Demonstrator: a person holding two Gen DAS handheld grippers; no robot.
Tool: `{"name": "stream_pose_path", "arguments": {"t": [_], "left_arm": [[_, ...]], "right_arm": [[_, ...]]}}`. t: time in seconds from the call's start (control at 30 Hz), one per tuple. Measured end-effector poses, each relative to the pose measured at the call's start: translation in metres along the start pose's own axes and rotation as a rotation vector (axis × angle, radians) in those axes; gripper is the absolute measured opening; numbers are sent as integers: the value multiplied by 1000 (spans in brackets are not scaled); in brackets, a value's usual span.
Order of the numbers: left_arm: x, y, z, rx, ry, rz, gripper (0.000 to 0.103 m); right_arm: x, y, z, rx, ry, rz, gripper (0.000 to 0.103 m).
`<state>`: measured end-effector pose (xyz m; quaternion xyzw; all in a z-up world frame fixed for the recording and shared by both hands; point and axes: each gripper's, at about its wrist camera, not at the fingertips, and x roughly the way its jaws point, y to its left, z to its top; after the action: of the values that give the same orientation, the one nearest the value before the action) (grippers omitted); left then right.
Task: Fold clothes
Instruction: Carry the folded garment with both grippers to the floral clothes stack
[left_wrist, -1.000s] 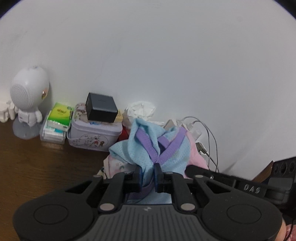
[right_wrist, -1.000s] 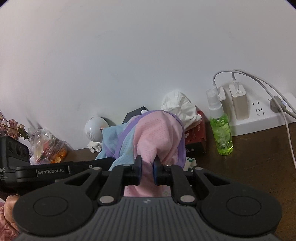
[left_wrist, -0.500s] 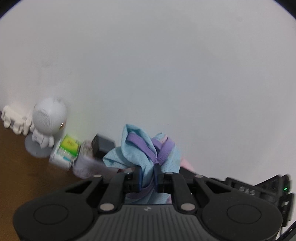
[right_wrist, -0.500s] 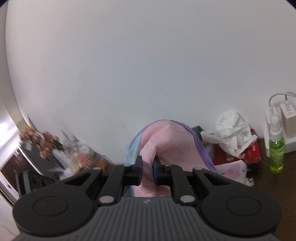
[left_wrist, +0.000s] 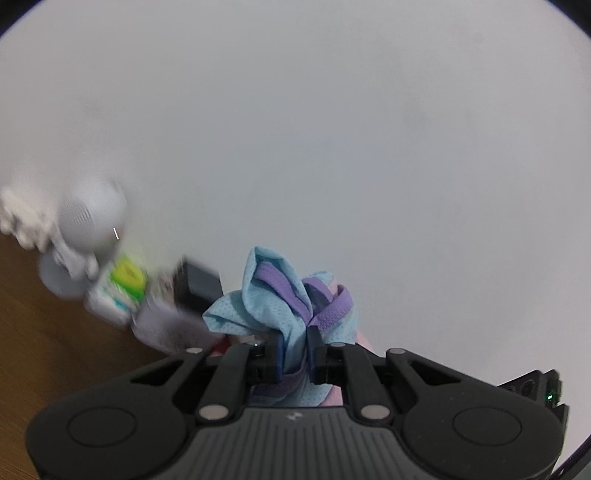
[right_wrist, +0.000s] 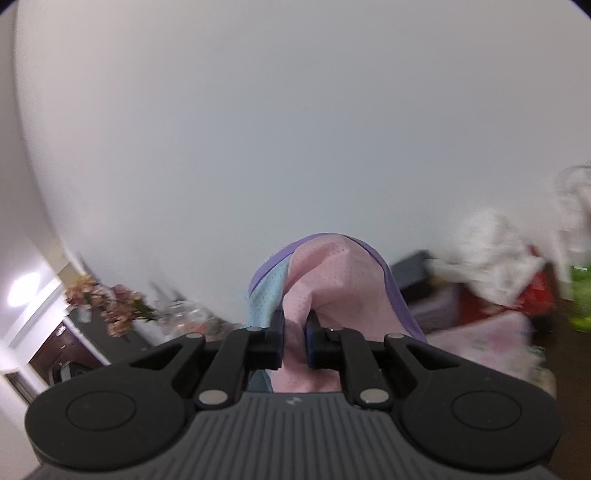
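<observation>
Left wrist view: your left gripper (left_wrist: 295, 350) has its jaws pinching the garment (left_wrist: 284, 302), a blue mesh bunch with purple trim at lower centre of the frame, in front of the white wall (left_wrist: 332, 129). Blurred clutter sits on the wooden bench (left_wrist: 44, 332) at lower left.

Right wrist view: your right gripper (right_wrist: 294, 347) pinches the garment's pink part (right_wrist: 325, 280) at lower centre.

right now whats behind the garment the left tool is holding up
Behind the blue mesh garment pinched in the left tool, a black box on a pale tin pokes out, with white wall above. What lies directly behind the cloth is covered.
</observation>
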<state>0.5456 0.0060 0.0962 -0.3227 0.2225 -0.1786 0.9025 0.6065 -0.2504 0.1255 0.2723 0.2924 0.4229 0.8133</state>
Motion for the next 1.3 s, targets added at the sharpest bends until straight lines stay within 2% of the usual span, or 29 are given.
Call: {"name": "stream_pose_path", "arguments": {"t": [0.1, 0.23, 0.37, 0.5, 0.53, 0.67, 0.73, 0.77, 0.8, 0.9, 0.93, 1.0, 1.07, 1.2, 1.3], "left_arm": [[24, -1, -14, 4, 76, 11, 11], [38, -3, -28, 9, 130, 13, 11], [39, -7, -27, 45, 152, 73, 12], [32, -3, -30, 43, 153, 123, 13], [28, -5, -29, 68, 137, 118, 13], [15, -15, -27, 169, 77, 97, 20], [8, -19, -26, 219, 46, 87, 35], [4, -22, -25, 244, 31, 82, 38], [1, -24, -24, 269, 15, 76, 39], [-9, -32, -23, 346, -29, 62, 36], [-5, -38, -28, 402, -12, 83, 21], [2, -51, -39, 513, 21, 125, 6], [9, -57, -50, 585, 53, 166, 8], [23, -56, -69, 650, 100, 243, 8], [26, -44, -77, 634, 131, 249, 8]], "right_arm": [[-15, -28, -7, 44, 11, -73, 11], [-33, -51, -15, 71, 7, -104, 11], [-35, -62, -19, 87, 14, -131, 10], [-33, -72, -22, 102, 25, -160, 12], [-33, -75, -22, 106, 28, -167, 13], [-35, -69, -22, 78, 18, -189, 24], [-41, -64, -20, 59, 0, -197, 34], [-46, -59, -19, 35, -19, -210, 40], [-52, -52, -18, 0, -46, -228, 42], [-60, -24, -16, -143, -105, -274, 41], [-57, -14, -16, -198, -110, -291, 41], [-42, 4, -18, -302, -94, -329, 27], [-22, 12, -20, -366, -58, -369, 18], [12, 3, -25, -394, -7, -447, 17], [22, -6, -33, -392, 7, -442, 17]]}}
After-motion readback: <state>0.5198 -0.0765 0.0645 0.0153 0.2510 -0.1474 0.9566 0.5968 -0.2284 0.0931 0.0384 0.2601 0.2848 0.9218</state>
